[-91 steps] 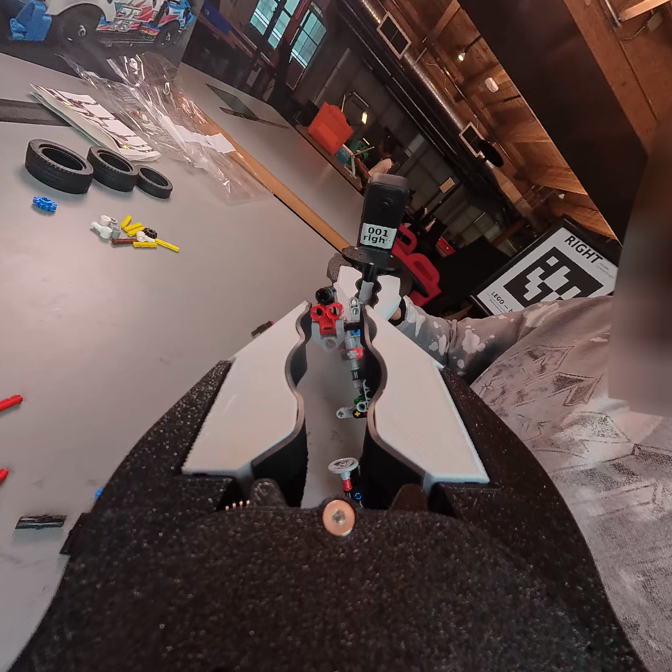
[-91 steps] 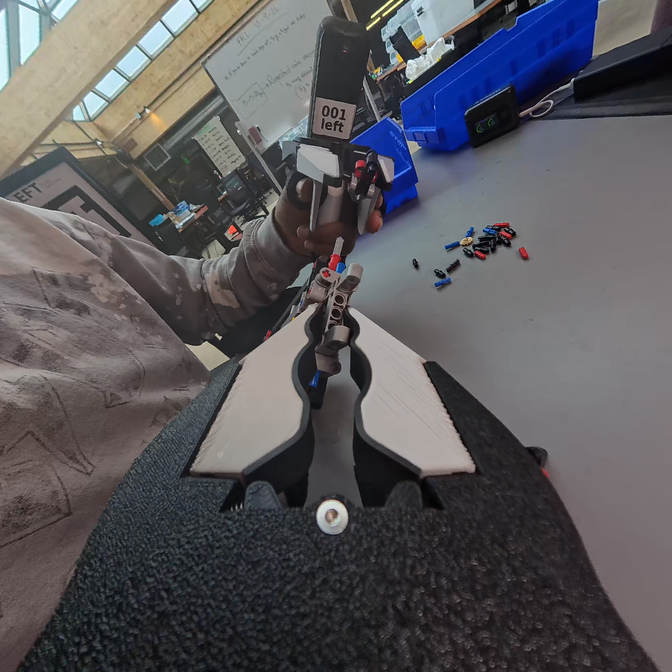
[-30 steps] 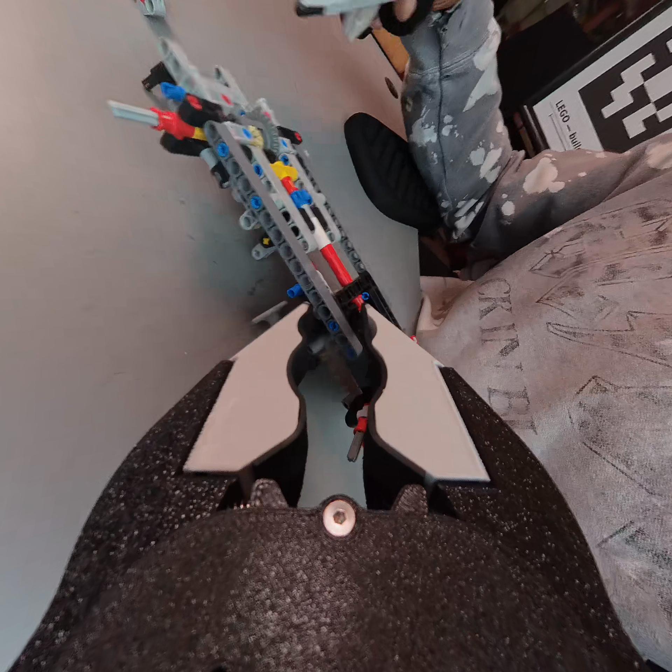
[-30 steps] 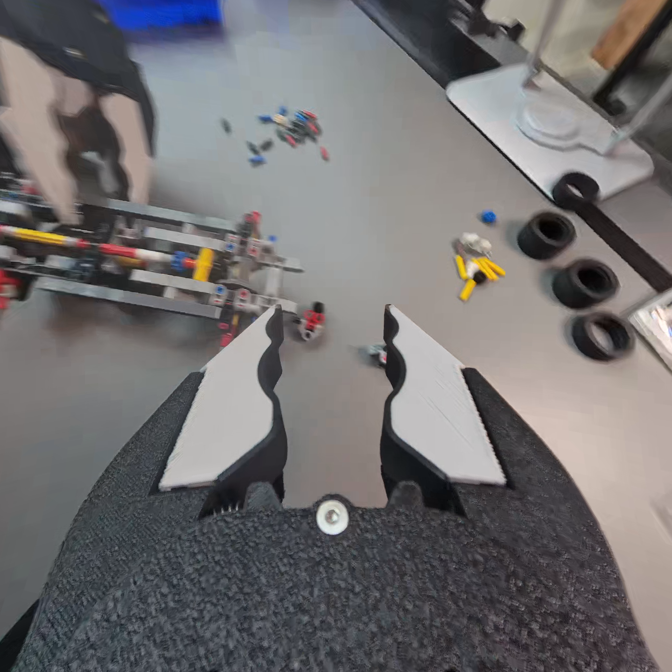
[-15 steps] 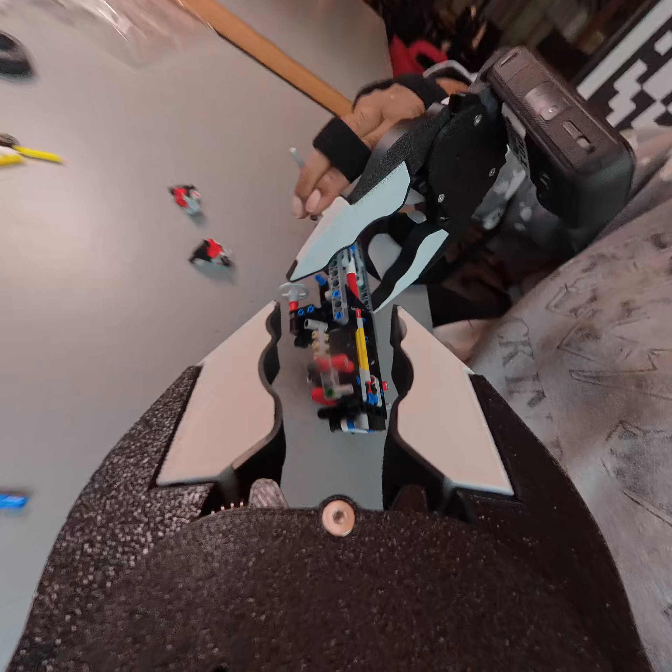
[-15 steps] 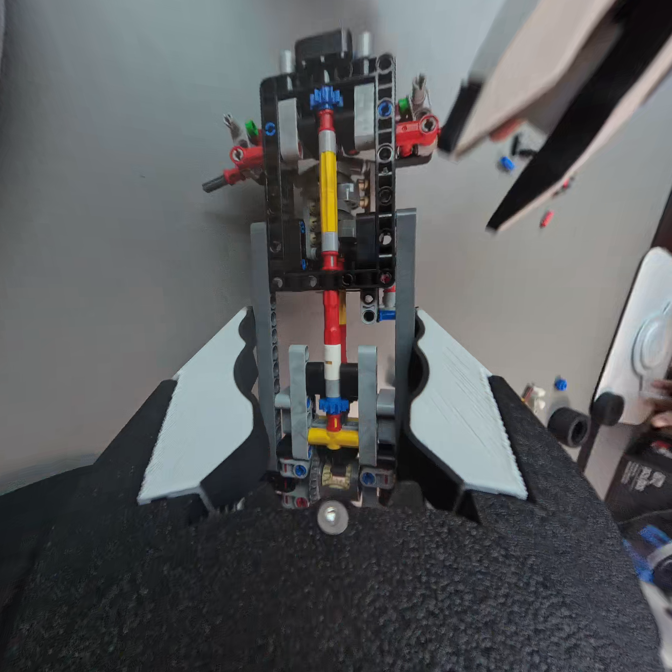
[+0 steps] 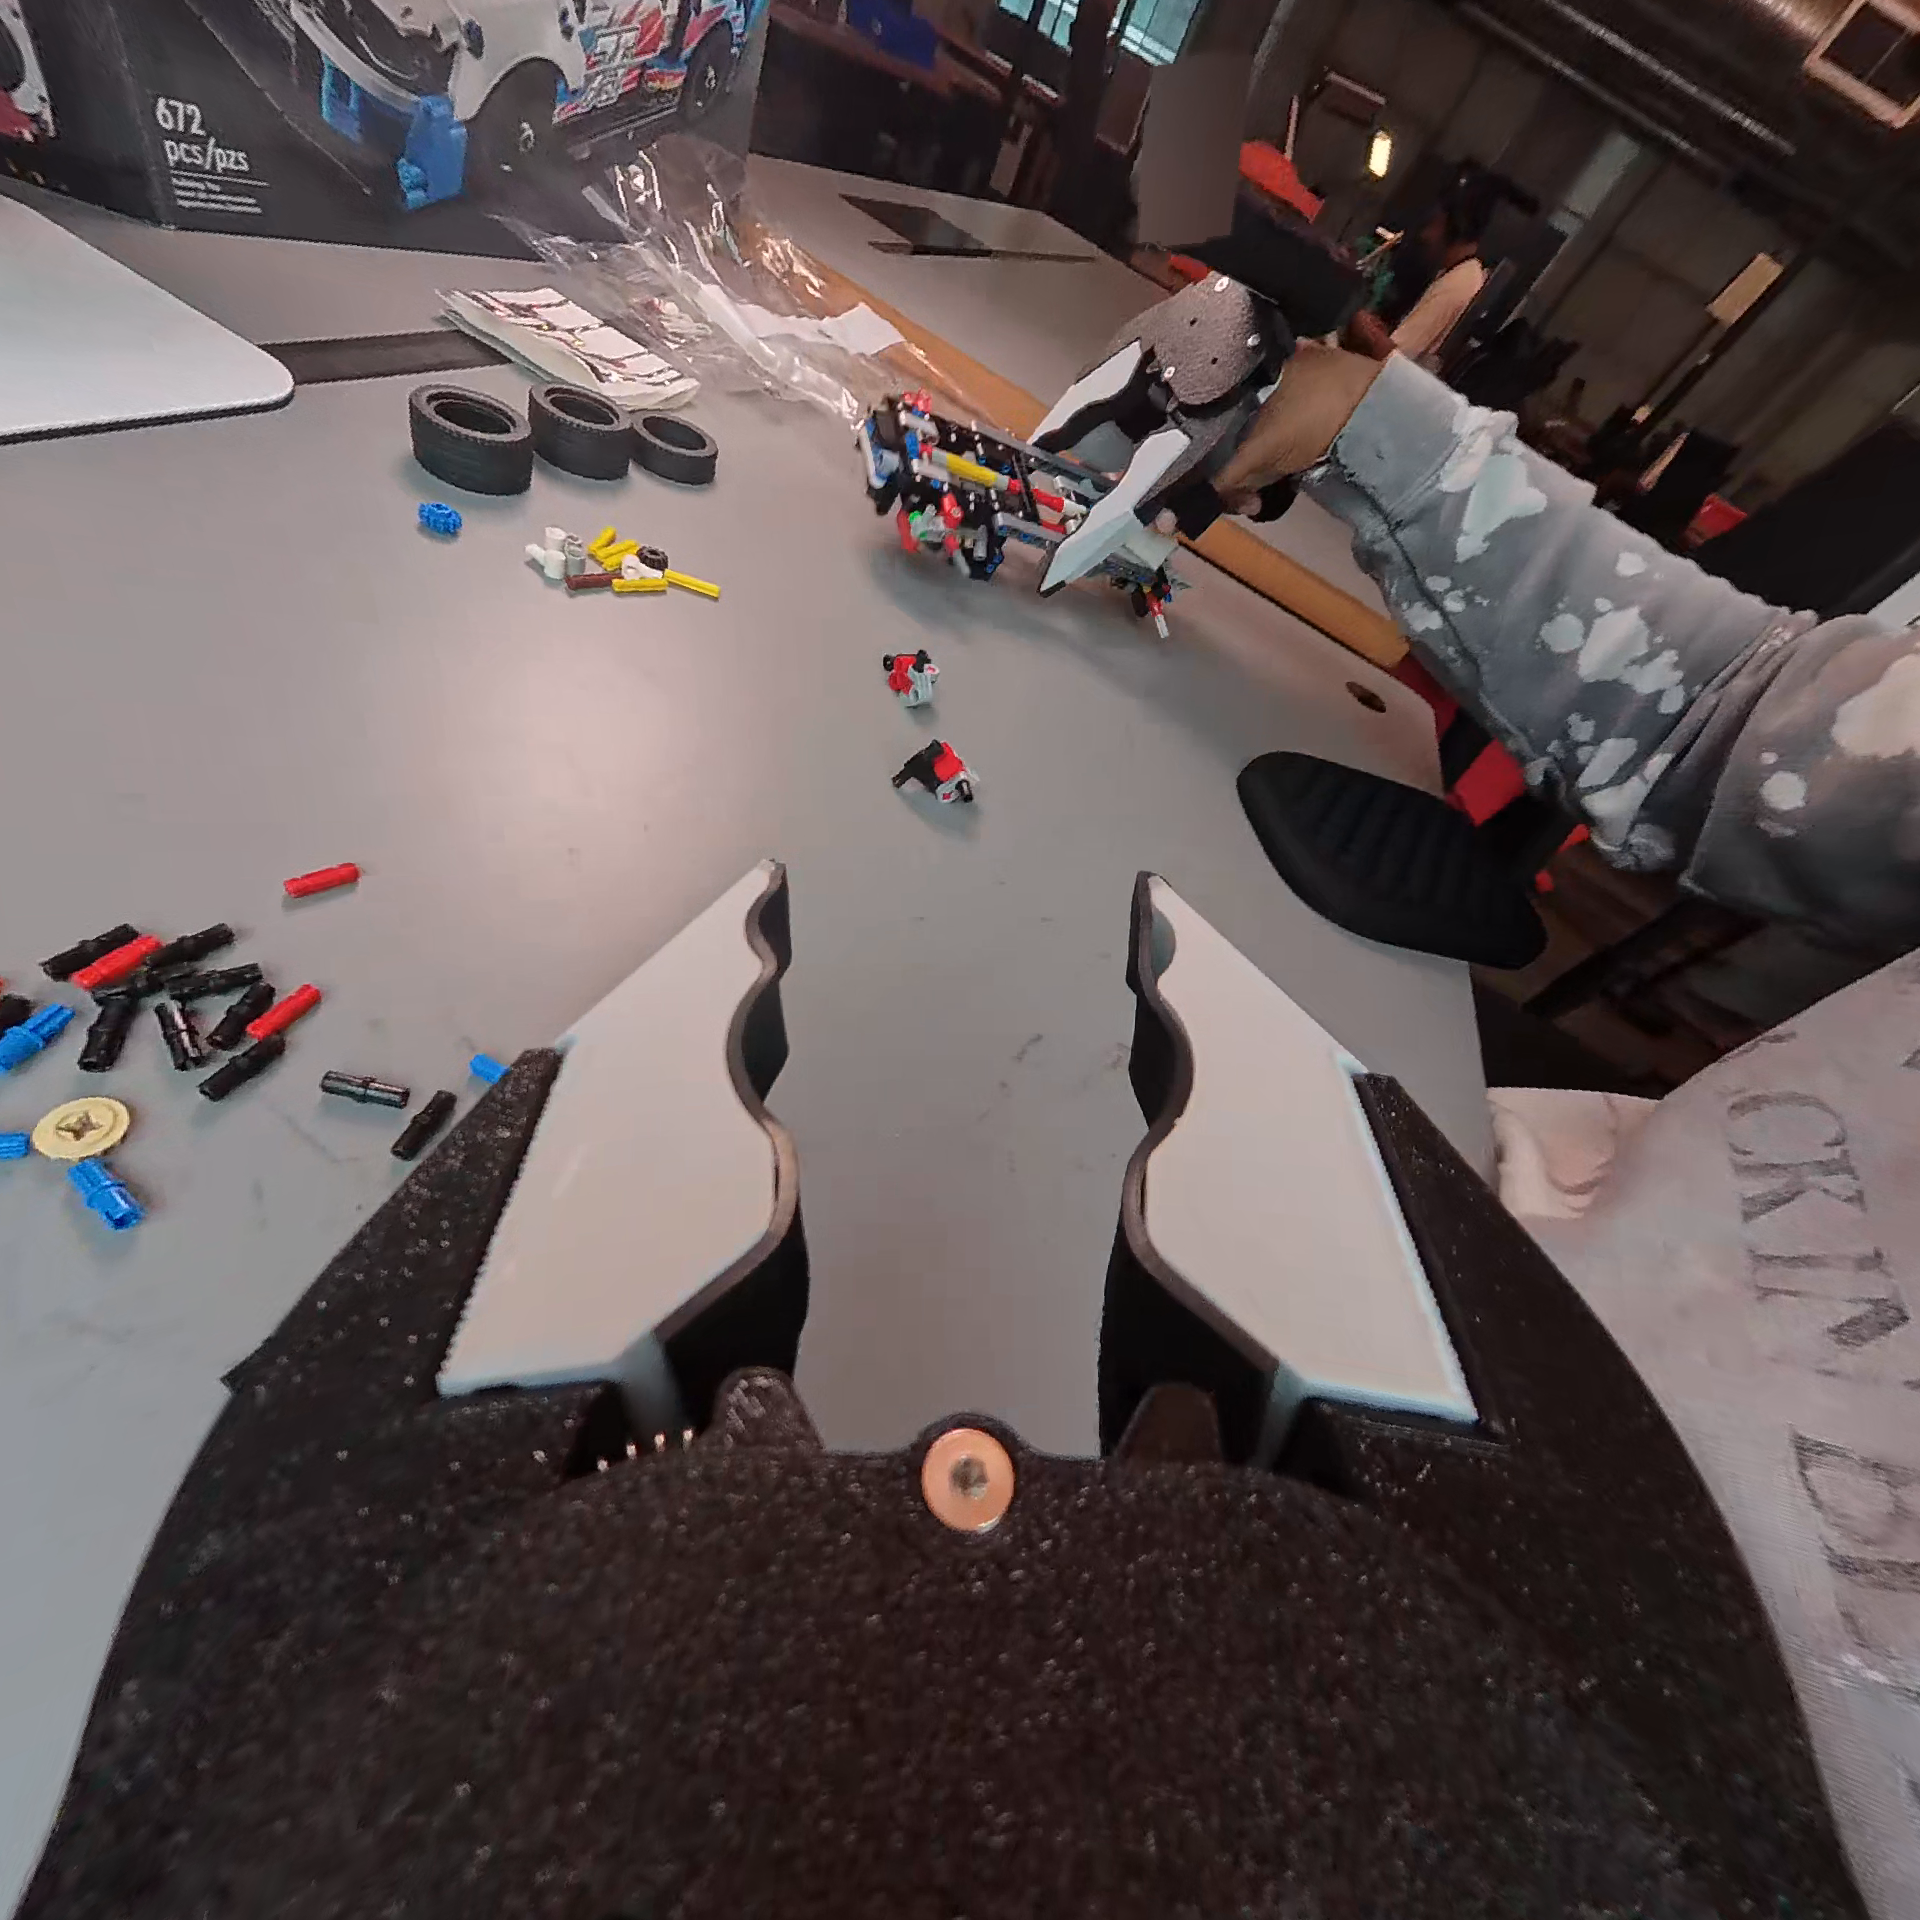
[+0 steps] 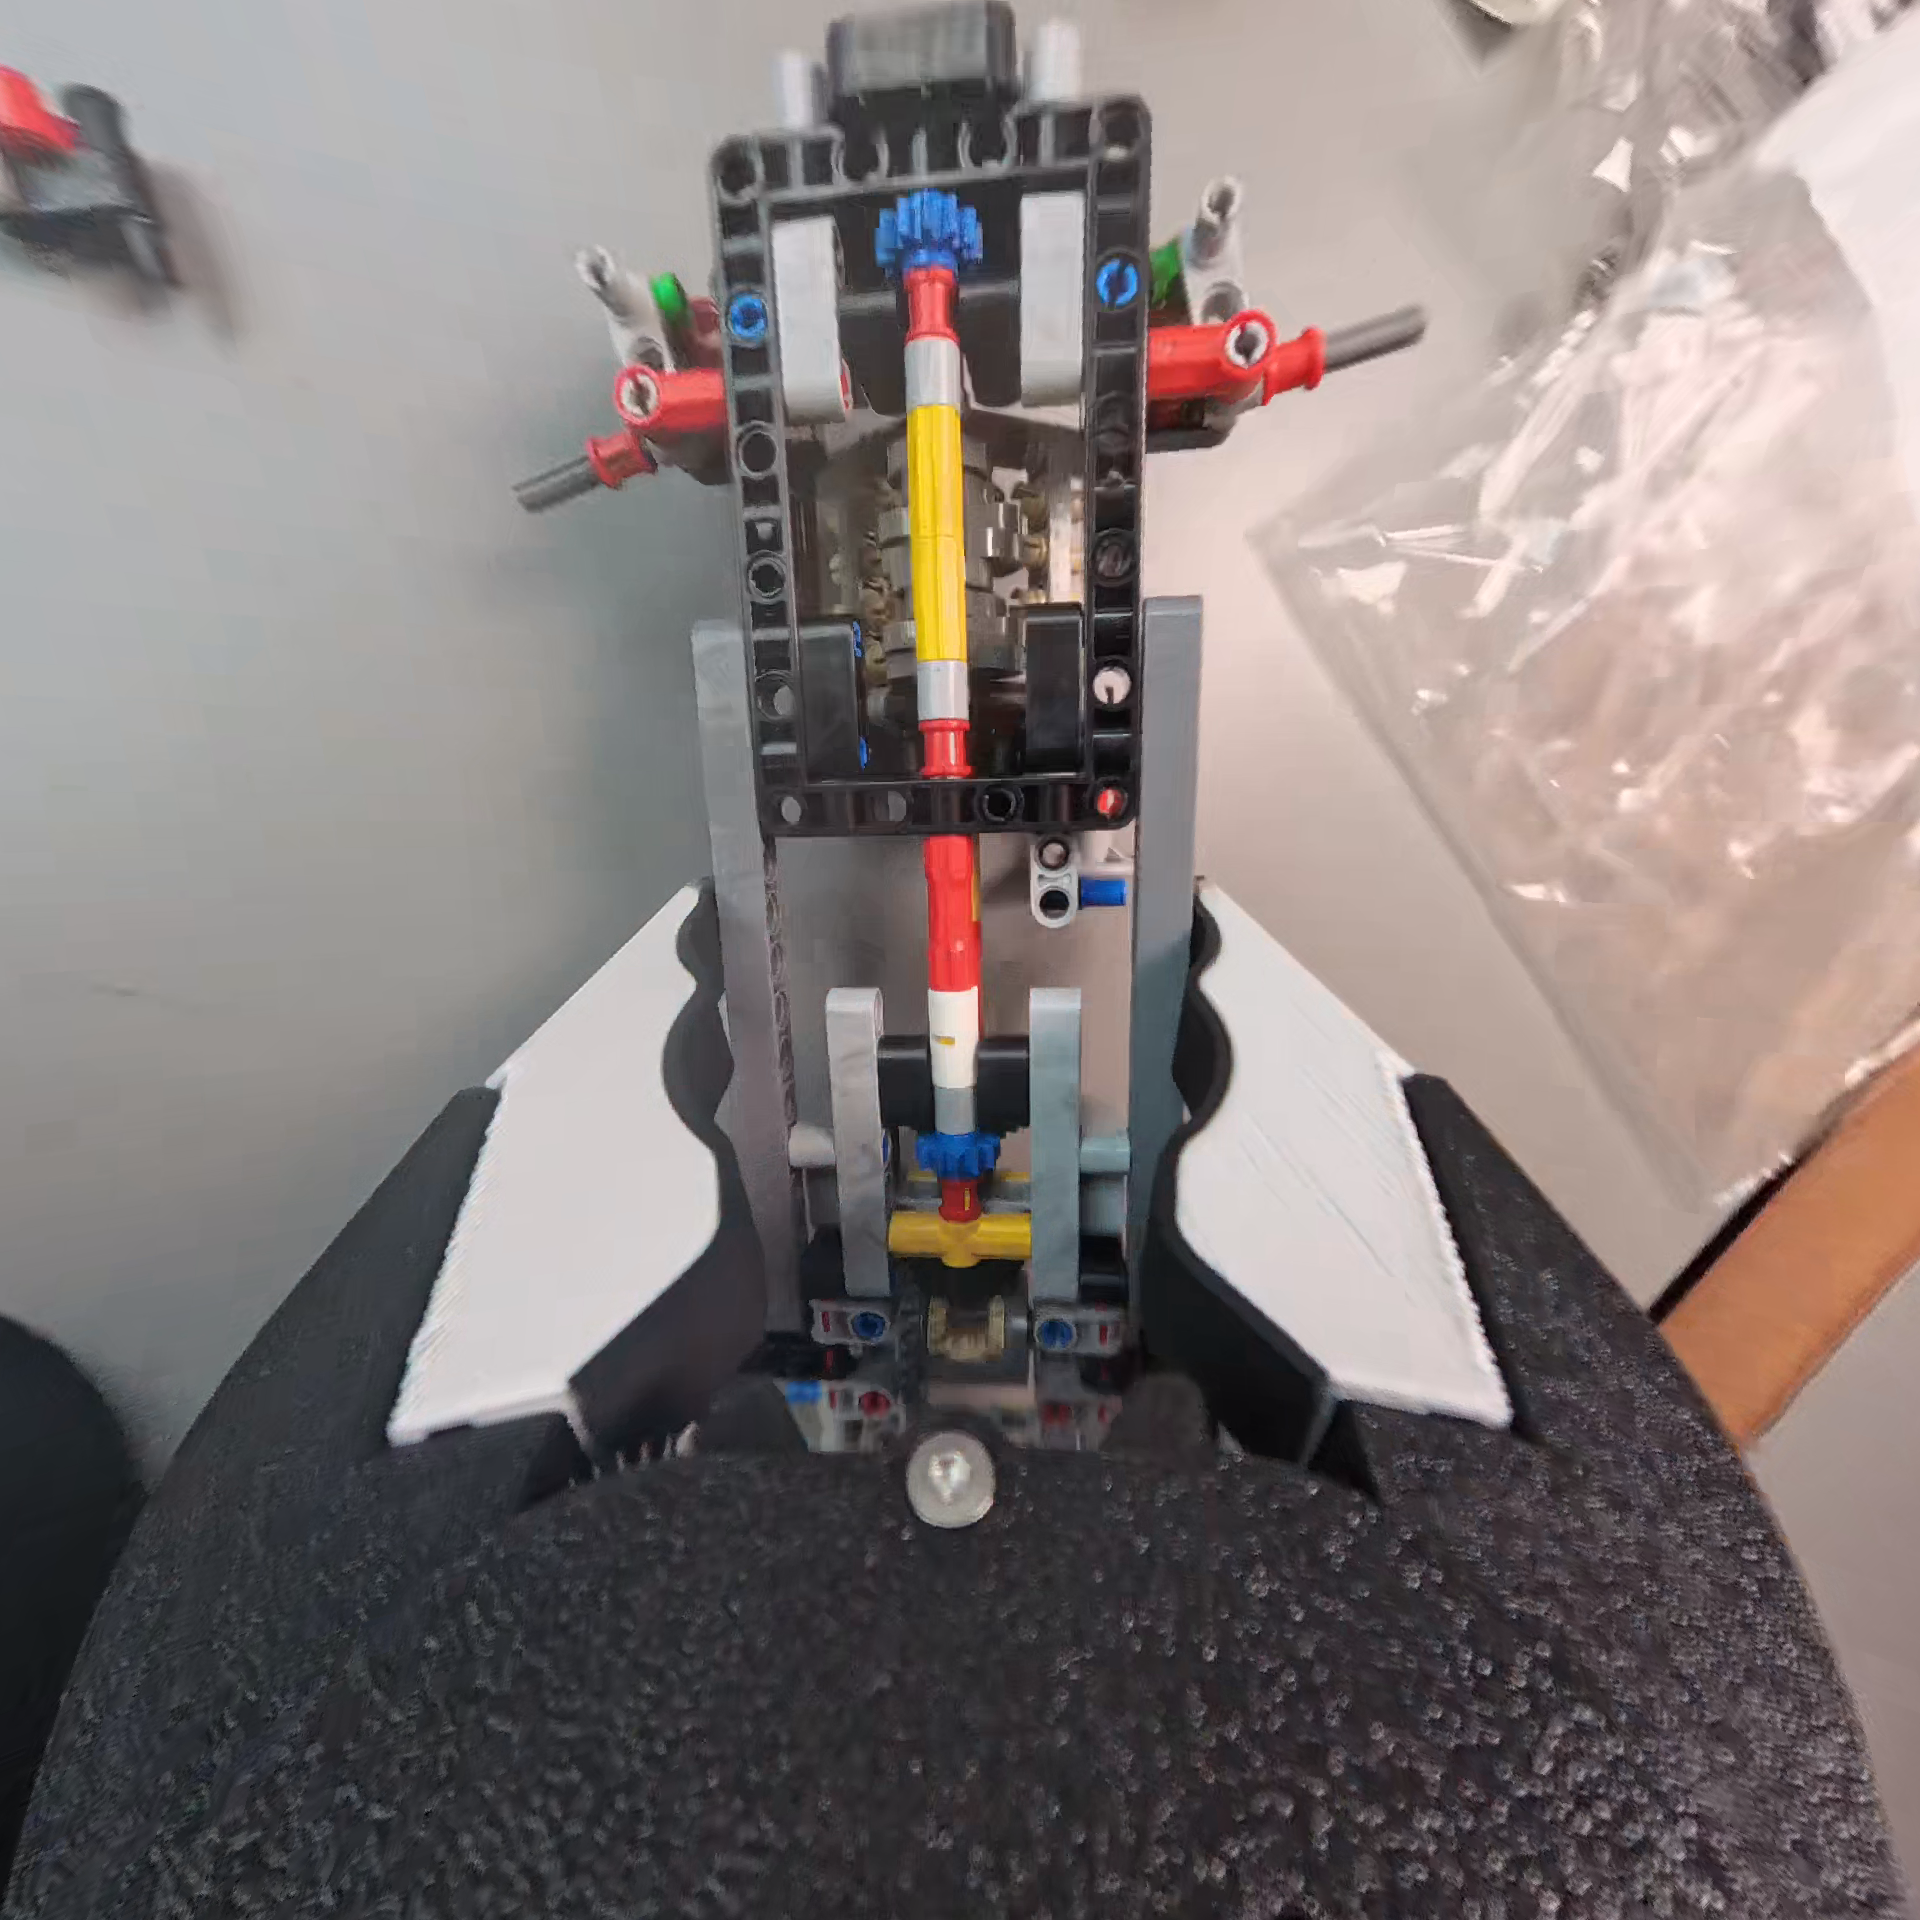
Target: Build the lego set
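the right gripper (image 8: 951, 935) has its fingers closed against the two long grey side beams of the lego chassis (image 8: 935, 623), gripping the frame at its near end. the chassis runs straight out from the fingers: a black rectangular frame at the far end, a red, yellow and white axle down the middle with a blue gear at each end, and red connectors with dark axles sticking out on both sides. in the left wrist view the same chassis (image 7: 977, 488) sits low over the grey surface (image 7: 520, 727), far side, with the right gripper (image 7: 1101, 488) clamped on it.

the left gripper (image 7: 956, 883) hangs over the surface with fingers spread wide and nothing between them. ahead of it lie two small red-and-grey subassemblies (image 7: 933, 774). to its left is a scatter of black, red and blue pins (image 7: 177, 1008) and a tan gear (image 7: 81, 1127). farther off are three black tyres (image 7: 561, 431), a cluster of yellow and white pieces (image 7: 623, 566), a clear plastic bag (image 7: 717, 301) and the set box (image 7: 364, 104).
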`<state>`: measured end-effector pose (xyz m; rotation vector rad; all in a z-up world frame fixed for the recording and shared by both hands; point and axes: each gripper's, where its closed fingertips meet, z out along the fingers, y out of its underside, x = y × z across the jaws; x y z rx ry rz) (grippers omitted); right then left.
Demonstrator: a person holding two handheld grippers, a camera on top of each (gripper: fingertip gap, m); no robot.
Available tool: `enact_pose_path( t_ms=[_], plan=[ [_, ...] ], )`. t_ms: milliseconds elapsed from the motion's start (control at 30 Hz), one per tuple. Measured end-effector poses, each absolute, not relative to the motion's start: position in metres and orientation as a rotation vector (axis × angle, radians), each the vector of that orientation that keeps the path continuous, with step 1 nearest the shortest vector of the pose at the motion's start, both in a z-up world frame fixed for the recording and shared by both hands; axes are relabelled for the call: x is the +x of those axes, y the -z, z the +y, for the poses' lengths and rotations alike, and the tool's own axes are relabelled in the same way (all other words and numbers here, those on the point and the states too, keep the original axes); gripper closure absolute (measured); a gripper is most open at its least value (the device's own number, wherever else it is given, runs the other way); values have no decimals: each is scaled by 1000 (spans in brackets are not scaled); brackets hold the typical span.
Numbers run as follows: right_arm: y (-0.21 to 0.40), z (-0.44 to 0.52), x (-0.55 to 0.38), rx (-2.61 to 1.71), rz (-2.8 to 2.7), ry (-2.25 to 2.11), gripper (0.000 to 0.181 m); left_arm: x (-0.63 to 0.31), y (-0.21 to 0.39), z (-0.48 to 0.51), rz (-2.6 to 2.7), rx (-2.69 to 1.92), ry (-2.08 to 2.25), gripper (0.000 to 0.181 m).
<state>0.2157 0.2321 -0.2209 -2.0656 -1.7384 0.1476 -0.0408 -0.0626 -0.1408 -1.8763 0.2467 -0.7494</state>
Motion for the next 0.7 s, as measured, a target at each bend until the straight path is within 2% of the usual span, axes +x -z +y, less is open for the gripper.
enact_pose_path(
  t_ms=[33,100,167,267,333,467,633,700],
  plan=[
    [219,244,222,-2059,-1674,-74,95,-42,144,-61,255,-1885,713,116],
    [197,257,218,-1972,-1547,-35,88,-45,148,-57,266,-1892,642,114],
    [162,254,202,-1861,-1404,-115,91,-51,150,-53,263,-1891,573,114],
    [121,195,151,-1643,-1371,-439,100,-60,158,-50,251,-1917,482,114],
    [115,143,118,-1531,-1414,-626,106,-63,164,-49,239,-1936,439,115],
    [155,67,72,-1437,-1581,-729,112,-67,175,-46,238,-1989,333,115],
    [225,53,65,-1620,-1755,-629,117,-73,178,-45,208,-1998,258,115],
    [233,54,65,-1640,-1760,-611,134,-76,177,-44,198,-1995,260,116]
  ],
)
